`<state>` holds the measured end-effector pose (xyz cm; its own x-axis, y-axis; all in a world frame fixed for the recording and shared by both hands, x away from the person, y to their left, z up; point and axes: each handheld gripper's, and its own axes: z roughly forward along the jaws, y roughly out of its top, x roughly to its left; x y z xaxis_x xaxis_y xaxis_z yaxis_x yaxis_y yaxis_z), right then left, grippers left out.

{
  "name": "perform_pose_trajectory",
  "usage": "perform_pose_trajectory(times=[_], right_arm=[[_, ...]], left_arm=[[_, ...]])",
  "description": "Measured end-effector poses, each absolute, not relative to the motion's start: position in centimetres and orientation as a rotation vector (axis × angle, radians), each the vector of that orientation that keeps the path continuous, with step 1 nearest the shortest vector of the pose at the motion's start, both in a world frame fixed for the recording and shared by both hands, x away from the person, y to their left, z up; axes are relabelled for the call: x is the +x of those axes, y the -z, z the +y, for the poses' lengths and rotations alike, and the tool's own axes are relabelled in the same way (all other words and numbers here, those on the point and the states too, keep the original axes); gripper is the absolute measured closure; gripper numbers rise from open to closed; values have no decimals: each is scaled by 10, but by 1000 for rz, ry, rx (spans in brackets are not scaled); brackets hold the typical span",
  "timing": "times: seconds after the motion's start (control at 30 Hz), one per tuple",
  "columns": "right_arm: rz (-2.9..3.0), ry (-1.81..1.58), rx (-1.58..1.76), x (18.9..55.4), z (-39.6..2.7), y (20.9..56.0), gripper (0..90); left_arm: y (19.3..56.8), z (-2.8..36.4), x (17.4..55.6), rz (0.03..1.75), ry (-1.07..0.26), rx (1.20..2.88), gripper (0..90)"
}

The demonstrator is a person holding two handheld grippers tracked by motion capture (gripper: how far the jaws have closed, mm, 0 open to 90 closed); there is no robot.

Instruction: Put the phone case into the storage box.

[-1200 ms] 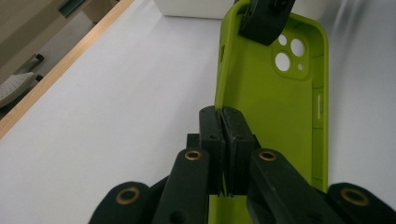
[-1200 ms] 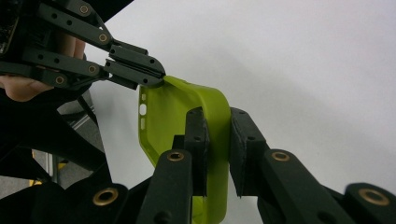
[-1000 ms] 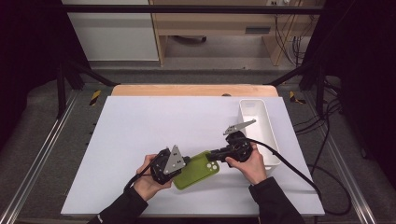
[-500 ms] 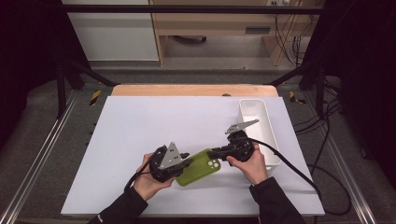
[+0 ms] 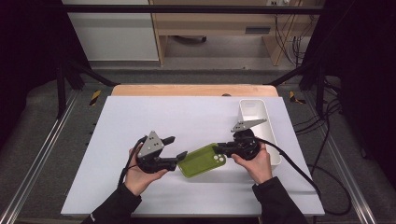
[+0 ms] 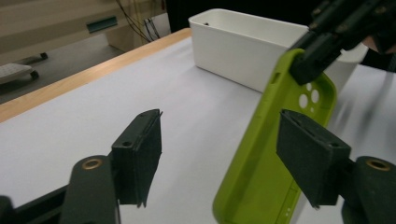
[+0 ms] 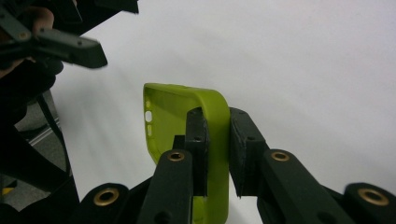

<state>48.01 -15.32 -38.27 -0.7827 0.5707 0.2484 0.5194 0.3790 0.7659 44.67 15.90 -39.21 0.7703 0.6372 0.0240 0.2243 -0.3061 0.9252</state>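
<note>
The green phone case (image 5: 201, 160) hangs just above the white table (image 5: 140, 116), between the two grippers and near the white bin (image 5: 254, 109). The right gripper (image 5: 219, 150) is clamped on the camera-hole end of the case; in the right gripper view its pads (image 7: 198, 140) pinch one side wall, one pad inside the shell and one outside. The left gripper (image 5: 175, 147) has just been opening: its jaws stand apart, and in the left gripper view the case (image 6: 261, 158) lies beside the right-hand pad (image 6: 310, 156), with no squeeze on it.

Handling judgement: the case looks light, thin and flexible, likely a soft rubbery plastic. It should bend without breaking, and a one-end grip lets the free end sag. Take hold across a side wall or the rim, as the right gripper does, since the broad back offers no edge to pinch
</note>
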Motion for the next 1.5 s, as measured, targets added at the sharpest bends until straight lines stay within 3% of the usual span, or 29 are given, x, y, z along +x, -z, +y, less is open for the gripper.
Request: perform_pose_trajectory(times=[0.47, 1.5], right_arm=[[2472, -1355, 966, 475, -163, 372, 793], [2332, -1281, 869, 470, -181, 336, 793]], left_arm=[[396, 192, 462, 762, -429, 1797, 112], [431, 250, 452, 808, -478, 1779, 48]])
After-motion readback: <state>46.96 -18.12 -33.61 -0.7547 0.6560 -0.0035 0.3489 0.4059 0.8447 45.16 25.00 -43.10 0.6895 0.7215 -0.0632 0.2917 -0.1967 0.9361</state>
